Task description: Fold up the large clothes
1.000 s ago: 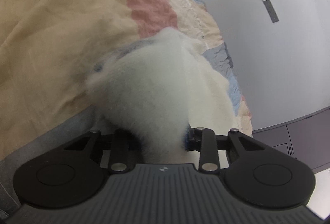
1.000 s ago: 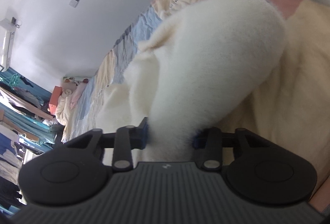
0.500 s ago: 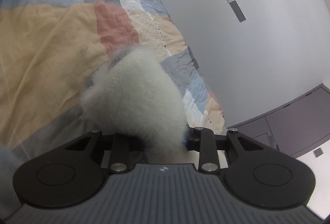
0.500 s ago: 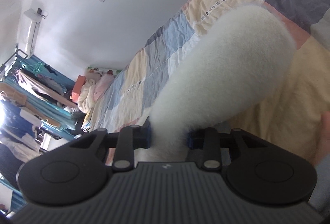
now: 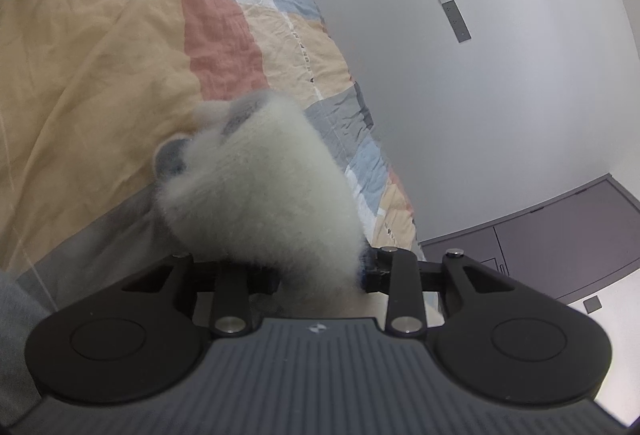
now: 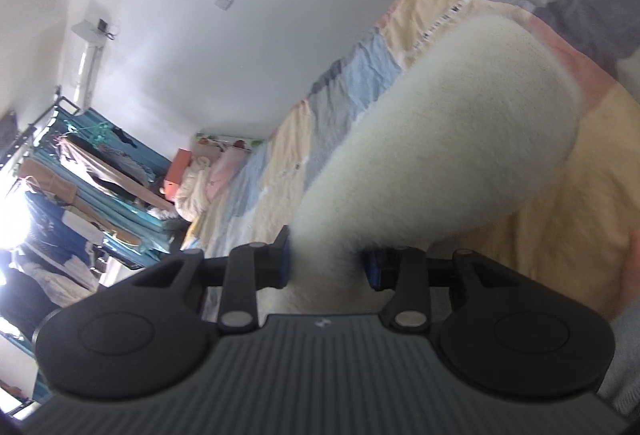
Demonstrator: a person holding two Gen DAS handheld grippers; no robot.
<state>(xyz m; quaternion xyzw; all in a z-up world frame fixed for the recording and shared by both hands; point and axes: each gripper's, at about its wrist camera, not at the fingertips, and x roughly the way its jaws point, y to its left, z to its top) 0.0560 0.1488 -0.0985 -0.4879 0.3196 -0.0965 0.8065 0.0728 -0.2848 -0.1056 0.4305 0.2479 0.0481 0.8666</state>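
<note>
white fleece garment (image 5: 264, 191) clamped in left hand-held gripper (image 5: 320, 275) and right hand-held gripper (image 6: 326, 261), above patchwork quilt (image 5: 100, 75)

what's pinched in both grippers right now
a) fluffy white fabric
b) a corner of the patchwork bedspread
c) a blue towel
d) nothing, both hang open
a: fluffy white fabric bulges out from between the pads of the left gripper, and of the right gripper in its own view, above the patchwork bedspread.
</note>
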